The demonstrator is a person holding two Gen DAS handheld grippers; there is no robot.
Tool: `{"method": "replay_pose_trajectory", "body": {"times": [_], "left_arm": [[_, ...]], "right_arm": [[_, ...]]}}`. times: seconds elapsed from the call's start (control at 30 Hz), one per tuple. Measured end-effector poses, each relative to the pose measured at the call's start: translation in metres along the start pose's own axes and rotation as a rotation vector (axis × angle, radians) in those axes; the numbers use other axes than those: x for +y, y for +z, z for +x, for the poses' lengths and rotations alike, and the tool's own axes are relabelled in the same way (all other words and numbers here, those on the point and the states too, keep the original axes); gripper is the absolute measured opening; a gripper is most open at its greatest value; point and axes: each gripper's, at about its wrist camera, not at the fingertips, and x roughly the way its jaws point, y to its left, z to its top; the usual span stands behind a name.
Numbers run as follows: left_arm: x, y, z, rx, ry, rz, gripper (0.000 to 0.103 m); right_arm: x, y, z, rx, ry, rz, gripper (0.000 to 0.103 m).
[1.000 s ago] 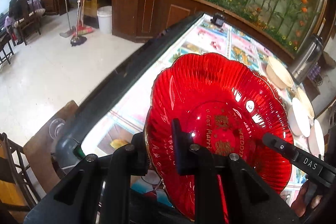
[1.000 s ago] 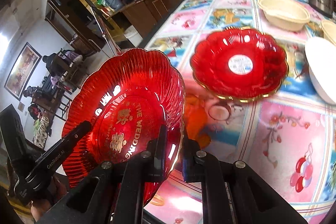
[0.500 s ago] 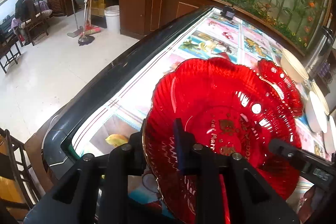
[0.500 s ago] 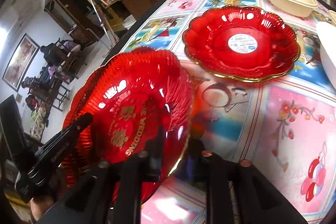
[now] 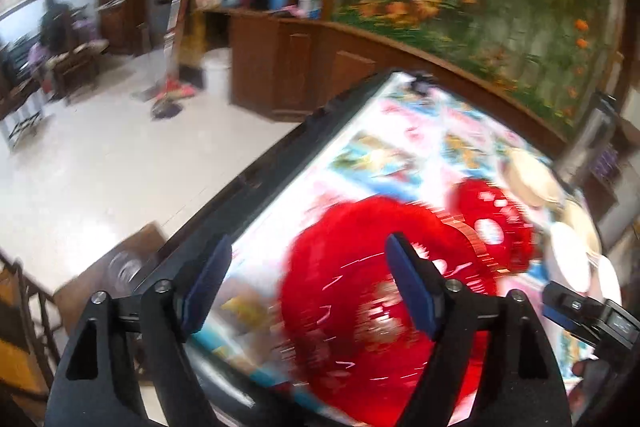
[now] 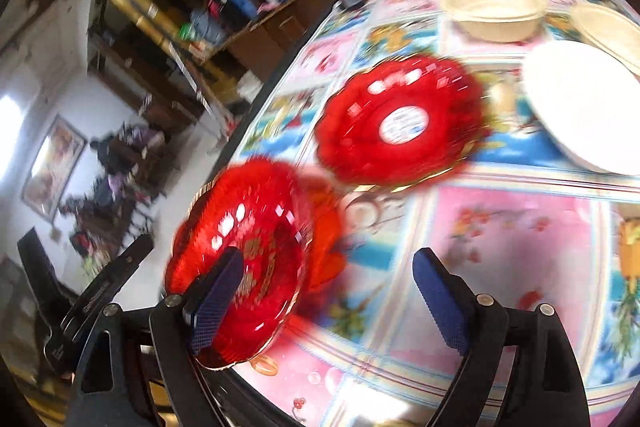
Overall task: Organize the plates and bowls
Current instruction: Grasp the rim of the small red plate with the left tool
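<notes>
The near red plate (image 6: 256, 259), blurred at the table's (image 6: 516, 247) near-left edge, looks light, rigid, glossy and probably brittle, best pinched at its fluted rim, while the left gripper (image 5: 308, 283) and right gripper (image 6: 328, 291), jaws just opened wide, hold nothing; its footing is unclear.

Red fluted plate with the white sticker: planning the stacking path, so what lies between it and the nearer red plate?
In the right wrist view, only patterned tablecloth separates the stickered plate from the nearer red plate.
</notes>
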Motion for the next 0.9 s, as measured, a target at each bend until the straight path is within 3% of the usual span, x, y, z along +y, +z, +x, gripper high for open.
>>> {"method": "replay_pose_trajectory", "body": {"times": [0.23,0.53,0.9], "left_arm": [[-0.073,0.038,0.012,0.059,-0.135,0.155,0.081],[-0.131,0.049,0.031,0.091,-0.19,0.222,0.081],[-0.157,0.051,0.102,0.239,-0.137,0.252,0.08]], "right_arm": [[-0.038,0.026,-0.029,-0.062,0.017,0.121,0.088],[-0.054,0.048,-0.045,-0.104,0.014,0.157,0.089],[-0.067,0.065,-0.013,-0.073,-0.007,0.196,0.089]]}}
